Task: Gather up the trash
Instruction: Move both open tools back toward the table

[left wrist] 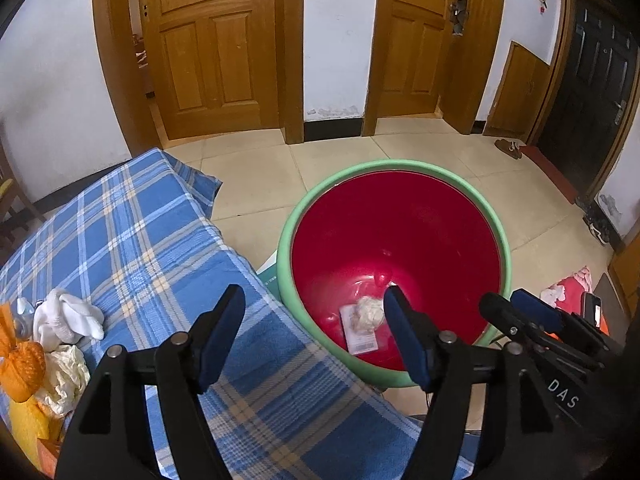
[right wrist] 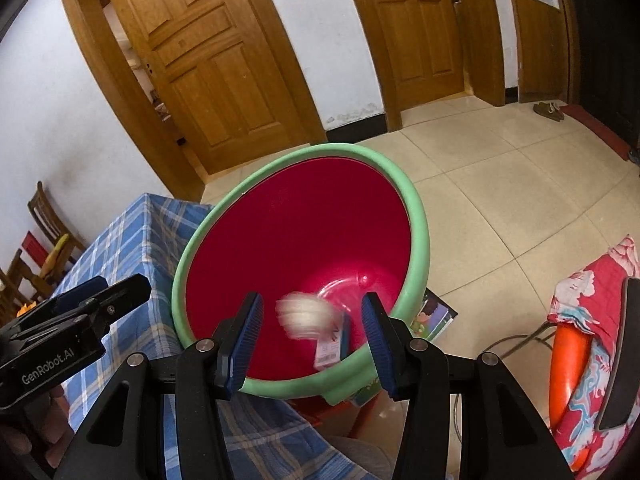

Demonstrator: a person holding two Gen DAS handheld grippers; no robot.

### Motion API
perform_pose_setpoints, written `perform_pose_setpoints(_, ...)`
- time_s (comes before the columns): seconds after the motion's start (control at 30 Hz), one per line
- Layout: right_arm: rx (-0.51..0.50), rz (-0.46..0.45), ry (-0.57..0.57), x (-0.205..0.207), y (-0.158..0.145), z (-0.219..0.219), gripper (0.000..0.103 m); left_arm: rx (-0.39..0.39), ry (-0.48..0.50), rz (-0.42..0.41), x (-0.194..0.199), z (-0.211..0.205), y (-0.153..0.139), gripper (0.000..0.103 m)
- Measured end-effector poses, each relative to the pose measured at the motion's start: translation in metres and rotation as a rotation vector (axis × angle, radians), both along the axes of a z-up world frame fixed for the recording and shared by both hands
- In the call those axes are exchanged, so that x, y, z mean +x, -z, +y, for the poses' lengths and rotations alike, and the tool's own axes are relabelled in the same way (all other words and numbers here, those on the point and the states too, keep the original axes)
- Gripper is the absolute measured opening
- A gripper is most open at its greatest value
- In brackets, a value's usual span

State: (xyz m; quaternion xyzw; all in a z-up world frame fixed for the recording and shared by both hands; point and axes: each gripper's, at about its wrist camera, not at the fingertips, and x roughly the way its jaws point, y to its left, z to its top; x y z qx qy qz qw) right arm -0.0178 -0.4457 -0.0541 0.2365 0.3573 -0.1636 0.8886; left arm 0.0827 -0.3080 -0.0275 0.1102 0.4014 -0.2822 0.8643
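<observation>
A red bin with a green rim stands on the floor beside the table; it also shows in the right wrist view. Inside it lie a crumpled white paper ball and a flat wrapper with a barcode. In the right wrist view the ball is motion-blurred inside the bin, between the fingers of my right gripper, which is open and empty above the bin's near rim. My left gripper is open and empty over the table edge. White cloth, crumpled paper and an orange item lie on the table's left.
The table carries a blue plaid cloth. Tiled floor lies beyond, with wooden doors at the back. A red floral cushion on an orange chair is at the right. Wooden chairs stand at the left.
</observation>
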Motion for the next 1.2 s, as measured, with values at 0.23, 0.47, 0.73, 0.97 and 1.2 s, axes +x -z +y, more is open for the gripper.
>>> perform_pose_setpoints(0.23, -0.004, -0.031, 0.013, -0.008, -0.011, 0.0, 0.053, -0.013, -0.02, -0.005, -0.001, 0.013, -0.007, 0.071)
perform_pose_setpoints(0.47, 0.001, -0.07, -0.007, -0.017, -0.028, 0.014, 0.057, -0.025, -0.059, -0.014, -0.007, 0.035, -0.018, 0.071)
perform_pose_setpoints(0.73, -0.002, -0.105, -0.064, -0.02, -0.042, 0.041, 0.062, -0.04, -0.122, -0.028, -0.012, 0.071, -0.03, 0.072)
perform_pose_setpoints(0.97, -0.001, -0.103, -0.109, -0.016, -0.046, 0.064, 0.064, -0.054, -0.184, -0.046, -0.016, 0.108, -0.04, 0.072)
perform_pose_setpoints(1.2, 0.006, -0.101, -0.148, -0.015, -0.05, 0.086, 0.073, -0.052, -0.285, -0.045, -0.015, 0.154, -0.041, 0.072)
